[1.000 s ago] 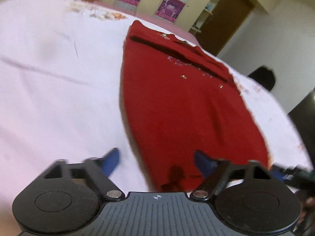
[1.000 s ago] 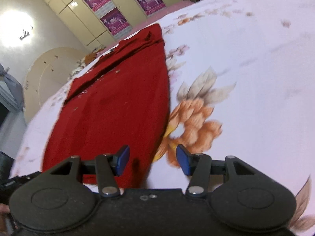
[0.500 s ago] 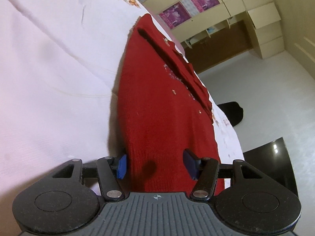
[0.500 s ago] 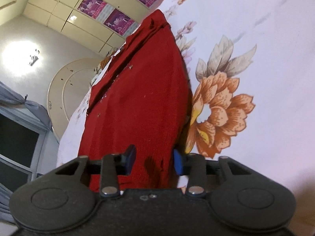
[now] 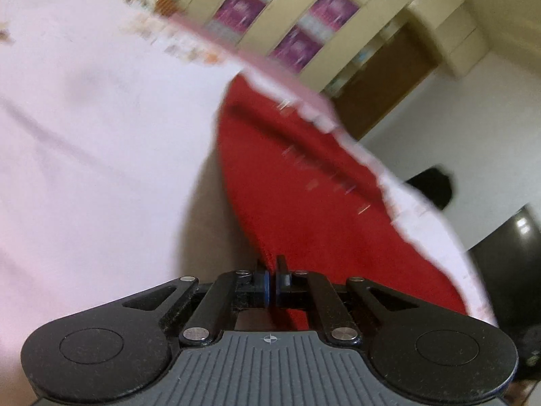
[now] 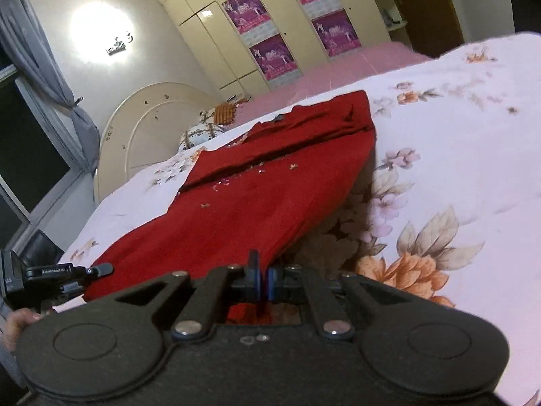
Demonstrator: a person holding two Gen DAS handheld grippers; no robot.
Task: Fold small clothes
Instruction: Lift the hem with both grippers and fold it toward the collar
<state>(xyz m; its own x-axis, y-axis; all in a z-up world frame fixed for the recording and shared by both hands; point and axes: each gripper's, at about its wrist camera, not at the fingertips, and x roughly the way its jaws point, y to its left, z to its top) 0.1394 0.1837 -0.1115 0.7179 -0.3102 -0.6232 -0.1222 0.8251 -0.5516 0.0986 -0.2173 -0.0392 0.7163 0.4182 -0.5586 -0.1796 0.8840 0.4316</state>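
— Where's the garment right now?

— The red knit top [image 6: 270, 199] lies lengthwise on the floral bedsheet [image 6: 456, 155], near hem lifted off it.

— And your tools?

— My left tool [image 5: 272, 272] is pinched tight on the hem's left corner. My right tool [image 6: 262, 272] is clamped on the right corner, fabric caught between the blue pads [image 6: 257, 279].
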